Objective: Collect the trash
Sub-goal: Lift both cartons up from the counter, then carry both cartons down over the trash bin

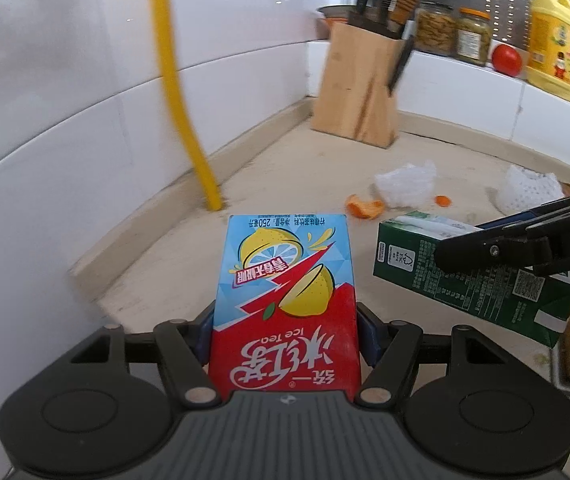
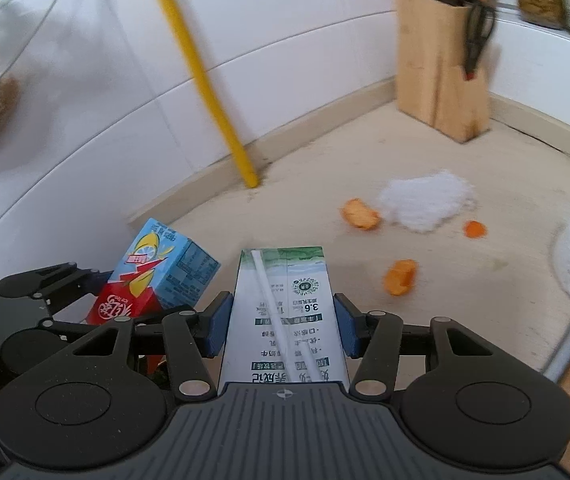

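While our left claw [image 1: 285, 330] pinches the light ice tea carton [image 1: 285, 300] and our right claw [image 2: 281, 330] the milk carton [image 2: 285, 316], we squeeze their crushable sides gently.

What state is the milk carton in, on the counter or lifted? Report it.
Lifted. The right gripper is shut on the milk carton; in the left wrist view the carton hangs tilted above the counter.

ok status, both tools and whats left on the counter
Left tool shut on ice tea carton. Right tool shut on milk carton. Orange peels, wrappers remain.
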The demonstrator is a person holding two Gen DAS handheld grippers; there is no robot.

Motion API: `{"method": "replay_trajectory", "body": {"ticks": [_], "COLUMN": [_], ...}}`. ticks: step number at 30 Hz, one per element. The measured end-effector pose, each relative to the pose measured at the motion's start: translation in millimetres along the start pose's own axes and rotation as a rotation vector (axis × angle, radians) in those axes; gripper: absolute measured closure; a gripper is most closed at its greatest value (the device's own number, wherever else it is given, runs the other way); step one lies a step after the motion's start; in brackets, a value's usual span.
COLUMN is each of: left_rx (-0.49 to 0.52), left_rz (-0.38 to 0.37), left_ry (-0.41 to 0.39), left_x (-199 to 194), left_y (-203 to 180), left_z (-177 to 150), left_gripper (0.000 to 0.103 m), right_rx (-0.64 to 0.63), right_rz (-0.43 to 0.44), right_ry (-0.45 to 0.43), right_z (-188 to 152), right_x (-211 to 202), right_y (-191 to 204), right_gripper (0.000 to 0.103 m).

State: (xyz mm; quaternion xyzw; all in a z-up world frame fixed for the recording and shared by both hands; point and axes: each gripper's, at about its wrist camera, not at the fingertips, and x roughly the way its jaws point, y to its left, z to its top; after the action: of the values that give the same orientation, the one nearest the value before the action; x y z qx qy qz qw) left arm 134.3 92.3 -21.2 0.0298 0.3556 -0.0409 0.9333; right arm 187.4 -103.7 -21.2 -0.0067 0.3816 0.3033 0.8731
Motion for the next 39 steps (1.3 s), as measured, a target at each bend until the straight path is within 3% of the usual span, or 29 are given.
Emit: {"method": "replay_trajectory", "body": {"ticks": [21, 31, 39], "left_rx": [-0.170, -0.243, -0.317], "left_rz": [0.209, 0.272, 0.313], "left_ry": [-0.007, -0.019, 0.019], "left_x": [-64.4, -90.1, -93.0], "left_y": [86.5, 119.8, 144.2], "left_z": [-59.5, -90.3, -122.1], "left_gripper": [0.042, 0.042, 0.042], "right_rx": [-0.179, -0.247, -0.268], "right_rz": [0.188, 0.234, 0.244], "right_ry": [0.069, 0.092, 0.139], "right_z": [0.3, -11.5, -30.1], "right_x": [44.6, 60.5, 82.9], "right_y": [107.7, 158.9, 189.0], "right_gripper": [0.042, 0.042, 0.042]}}
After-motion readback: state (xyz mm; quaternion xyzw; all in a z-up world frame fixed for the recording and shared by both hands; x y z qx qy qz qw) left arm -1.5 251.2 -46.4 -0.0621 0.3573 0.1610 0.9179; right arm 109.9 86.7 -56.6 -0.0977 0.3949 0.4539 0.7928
